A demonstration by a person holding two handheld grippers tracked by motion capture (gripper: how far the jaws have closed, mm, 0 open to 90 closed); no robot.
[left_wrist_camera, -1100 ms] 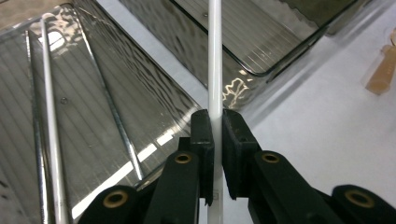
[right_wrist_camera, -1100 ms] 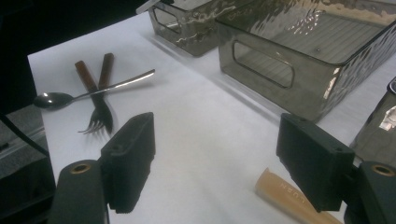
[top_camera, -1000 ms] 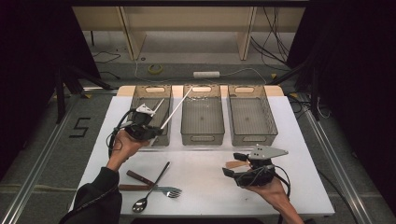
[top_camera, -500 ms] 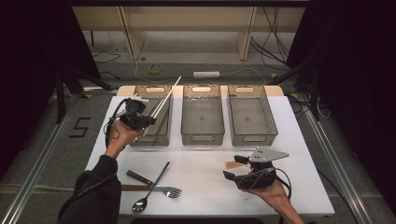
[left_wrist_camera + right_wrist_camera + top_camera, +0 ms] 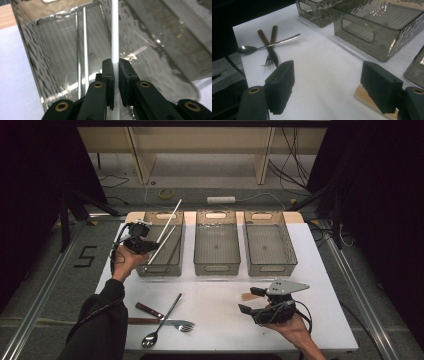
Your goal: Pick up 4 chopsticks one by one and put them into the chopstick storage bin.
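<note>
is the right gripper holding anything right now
No, the right gripper has its jaws wide apart over the bare white table, nothing between them.

A black numeral 5 (image 5: 86, 256) is marked on the grey floor left of the table.

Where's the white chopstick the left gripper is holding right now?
In the high view the white chopstick is clamped in the left gripper, slanting up over the leftmost bin.

white chopstick (image 5: 114, 30) between black left tongs (image 5: 114, 75); smoky grey ribbed bins (image 5: 217, 247) beyond; silver spoon (image 5: 160, 322) and brown-handled fork (image 5: 157, 315) on white table (image 5: 220, 320).
</note>
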